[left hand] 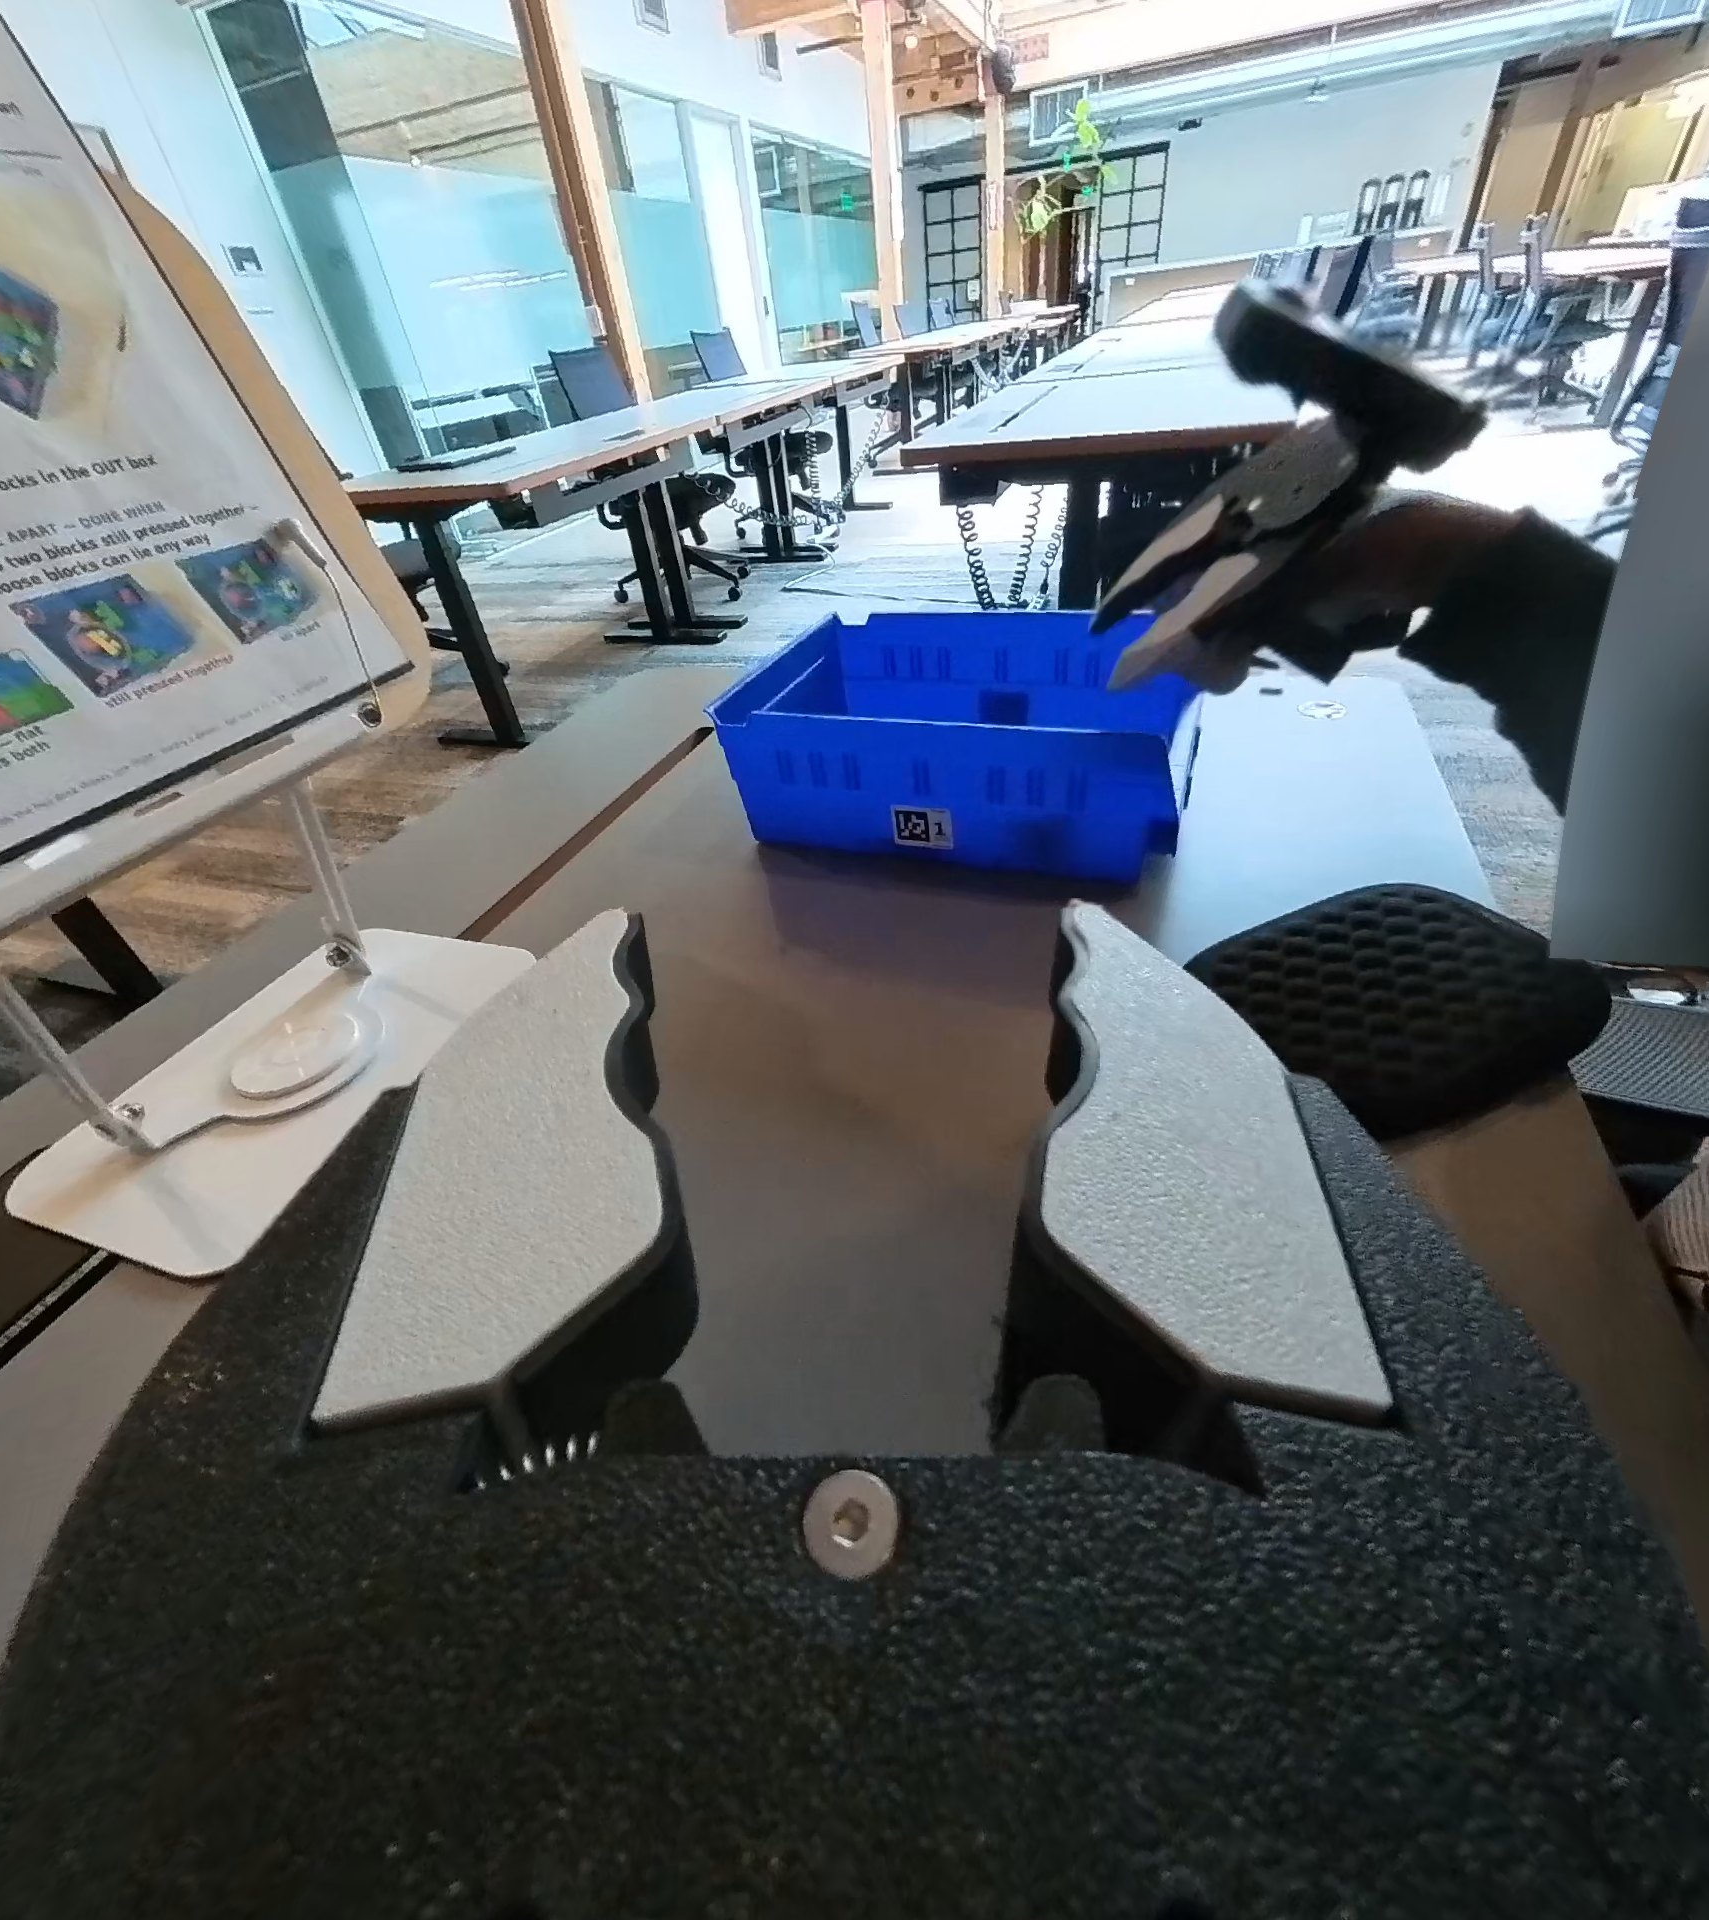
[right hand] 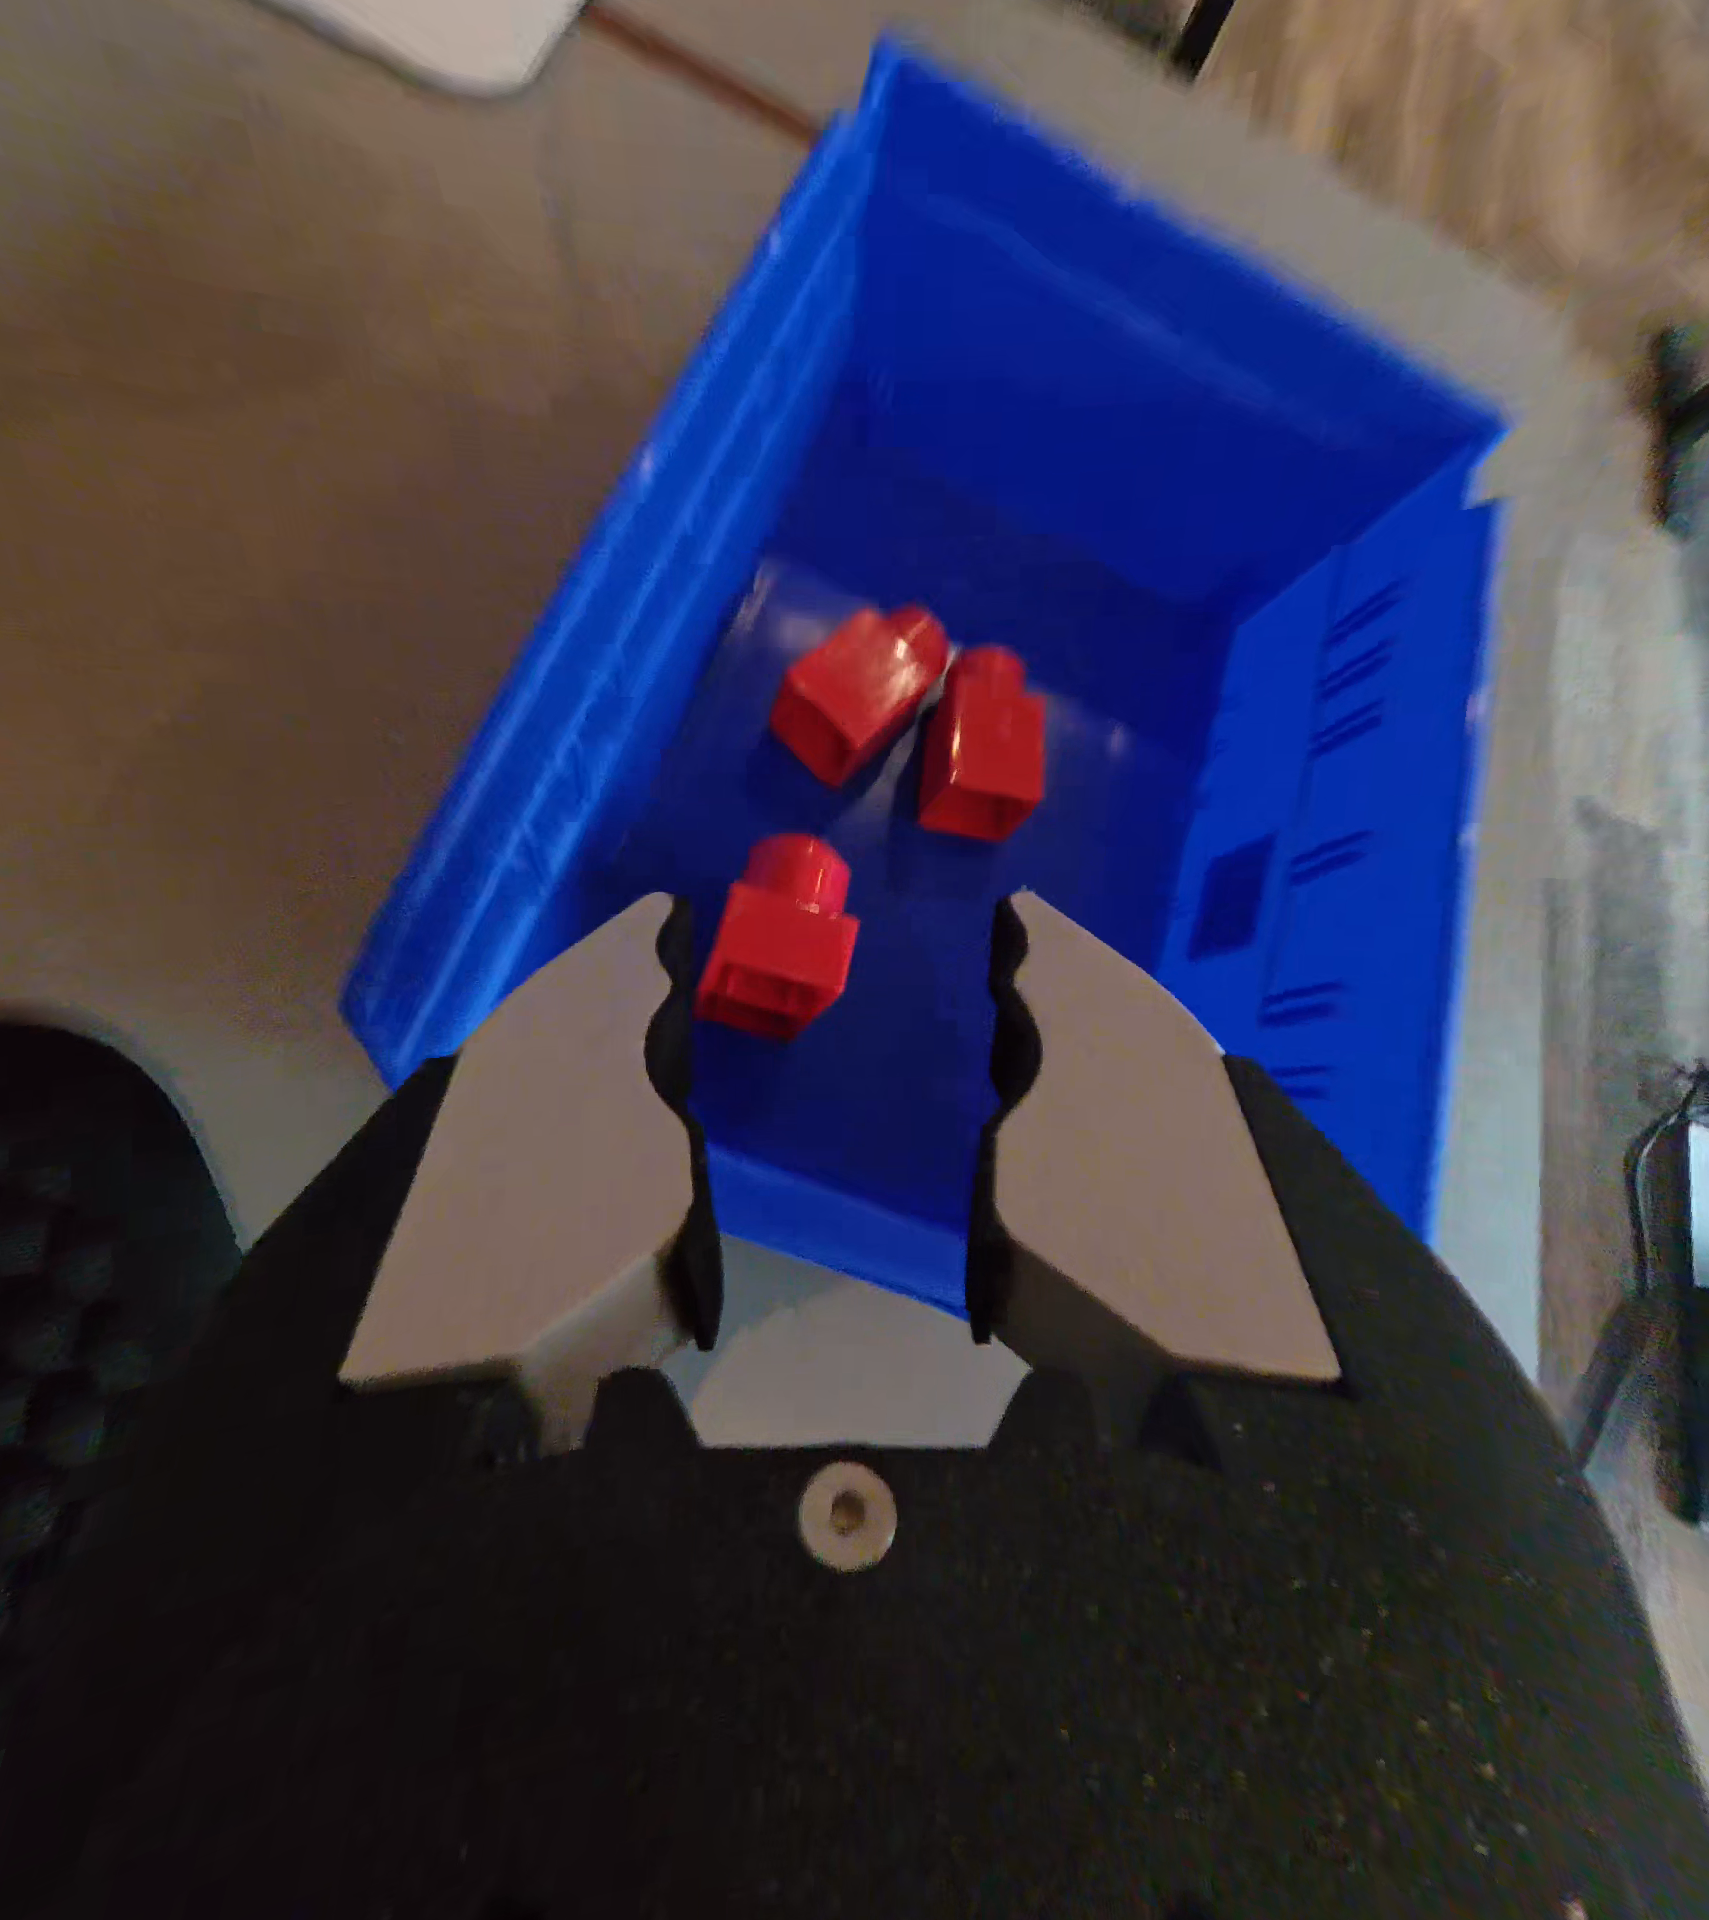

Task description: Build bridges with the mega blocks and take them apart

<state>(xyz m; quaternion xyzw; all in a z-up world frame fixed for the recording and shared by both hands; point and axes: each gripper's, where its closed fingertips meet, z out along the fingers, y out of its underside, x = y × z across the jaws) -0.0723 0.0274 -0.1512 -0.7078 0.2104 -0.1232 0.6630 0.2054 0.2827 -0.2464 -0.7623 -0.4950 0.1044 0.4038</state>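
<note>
A blue plastic bin (left hand: 954,774) stands on the dark table, ahead of my left gripper (left hand: 850,920), which is open, empty and low over the table. In the right wrist view the same bin (right hand: 559,727) is seen from above with three red single-stud blocks lying loose on its floor: one (right hand: 865,691), one (right hand: 985,743) and one nearer (right hand: 782,940). My right gripper (right hand: 845,899) hangs open and empty above the bin's near end, with the nearest block just beyond its left finger. It also shows in the left wrist view (left hand: 1130,639), tilted down over the bin's right end.
An instruction sheet on a white stand (left hand: 102,499) is at the left of the table. A black mesh chair back (left hand: 1390,1018) is at the right, also in the right wrist view (right hand: 19,1247). Desks and chairs (left hand: 725,447) fill the room beyond. The left gripper's tips are roughly 40 cm from the right gripper's.
</note>
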